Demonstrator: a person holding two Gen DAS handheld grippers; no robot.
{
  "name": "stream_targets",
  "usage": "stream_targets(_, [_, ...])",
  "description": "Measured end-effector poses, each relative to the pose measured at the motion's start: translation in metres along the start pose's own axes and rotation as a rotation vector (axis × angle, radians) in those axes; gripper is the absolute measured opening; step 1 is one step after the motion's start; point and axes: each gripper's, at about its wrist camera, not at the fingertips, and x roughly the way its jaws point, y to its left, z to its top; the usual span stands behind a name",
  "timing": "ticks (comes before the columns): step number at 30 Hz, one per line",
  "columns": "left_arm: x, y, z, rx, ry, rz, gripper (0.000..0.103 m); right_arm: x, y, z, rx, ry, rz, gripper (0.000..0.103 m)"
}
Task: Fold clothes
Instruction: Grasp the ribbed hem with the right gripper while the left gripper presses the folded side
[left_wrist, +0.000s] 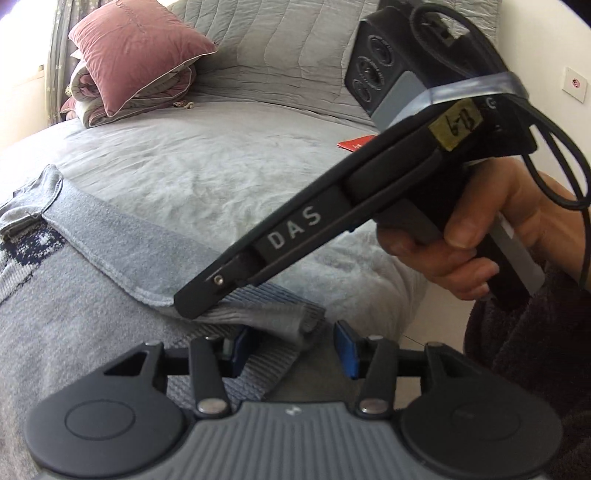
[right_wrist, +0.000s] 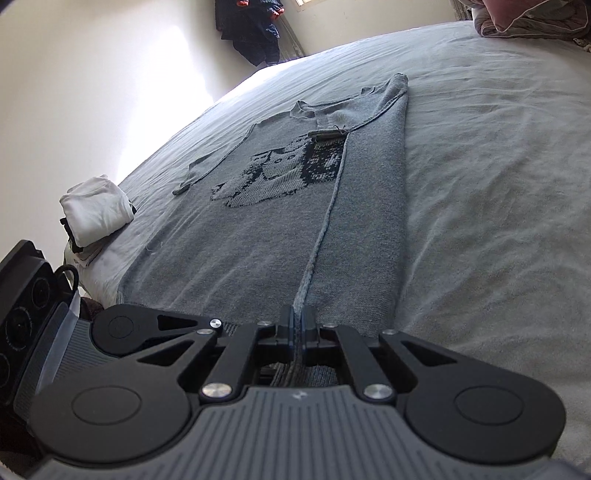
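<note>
Covering nearly the whole scene, a grey bed (right_wrist: 480, 184) is lying under both cameras, its rumpled cover running far back to a quilted headboard (left_wrist: 288, 55) in the left wrist view. Spread flat on it is a grey knitted sweater (right_wrist: 258, 240) with a dark-and-white pattern on its chest; its right side is lying folded over the body, so a seam edge is running straight from the near hem toward the far collar. In the left wrist view the same sweater (left_wrist: 92, 295) is filling the near left, with the folded flap crossing it diagonally.

At the far left of the left wrist view a pink pillow (left_wrist: 136, 51) is resting on a bundled quilt (left_wrist: 122, 96). At the left edge of the bed in the right wrist view a stack of folded clothes (right_wrist: 96, 210), white on top, is sitting near the sweater but apart from it. Dark garments (right_wrist: 255, 29) are hanging on the far wall.

The right gripper (right_wrist: 296, 328) is pinching the sweater's ribbed hem at the near end of the folded seam, its fingers clenched tight on the fabric. In the left wrist view this same tool (left_wrist: 195, 306) is reaching in from the right, held by a hand (left_wrist: 469, 236) in a dark fleecy sleeve (left_wrist: 535, 369), its tip pressing on the hem.

The left gripper (left_wrist: 291, 350) is standing released, blue pads (left_wrist: 240, 350) wide apart, with the ribbed hem lying between them but not grasped.

A small red card (left_wrist: 356, 143) is lying on the bed far to the right.
</note>
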Motion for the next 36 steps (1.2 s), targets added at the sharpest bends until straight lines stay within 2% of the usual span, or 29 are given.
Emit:
stream_targets(4, [-0.011, -0.002, -0.004, 0.012, 0.008, -0.041, 0.052, 0.004, -0.002, 0.000, 0.022, 0.023, 0.049, 0.017])
stream_targets(6, [-0.017, 0.000, -0.005, 0.004, 0.001, -0.059, 0.052, -0.003, -0.006, 0.004, 0.047, 0.015, 0.075, 0.019])
stream_targets(8, [-0.024, 0.003, -0.006, -0.004, -0.009, -0.076, 0.052, -0.013, -0.010, 0.009, 0.059, -0.017, 0.081, 0.027])
stream_targets(12, [-0.034, 0.009, -0.009, -0.024, -0.065, -0.078, 0.051, -0.024, -0.016, 0.014, 0.062, -0.062, 0.049, 0.028])
stream_targets(17, [-0.028, 0.022, -0.002, -0.094, -0.138, -0.063, 0.051, -0.022, -0.024, 0.016, 0.095, -0.053, 0.022, 0.028])
stream_targets(22, [-0.006, 0.024, -0.003, -0.096, -0.078, -0.059, 0.050, -0.020, -0.022, 0.025, 0.085, -0.044, 0.015, 0.028])
stream_targets(28, [-0.022, 0.021, -0.014, -0.118, -0.071, -0.053, 0.050, -0.016, -0.019, 0.035, 0.074, -0.034, 0.006, 0.030])
stream_targets(30, [-0.030, 0.022, -0.014, -0.125, -0.079, -0.037, 0.051, -0.015, -0.018, 0.038, 0.070, -0.030, 0.003, 0.035])
stream_targets(34, [-0.038, 0.041, -0.006, -0.155, -0.099, 0.037, 0.052, -0.009, -0.009, 0.046, 0.050, -0.020, 0.005, 0.037])
stream_targets(36, [-0.043, 0.051, -0.005, -0.176, -0.105, 0.081, 0.057, -0.005, -0.003, 0.050, 0.038, -0.008, 0.008, 0.041])
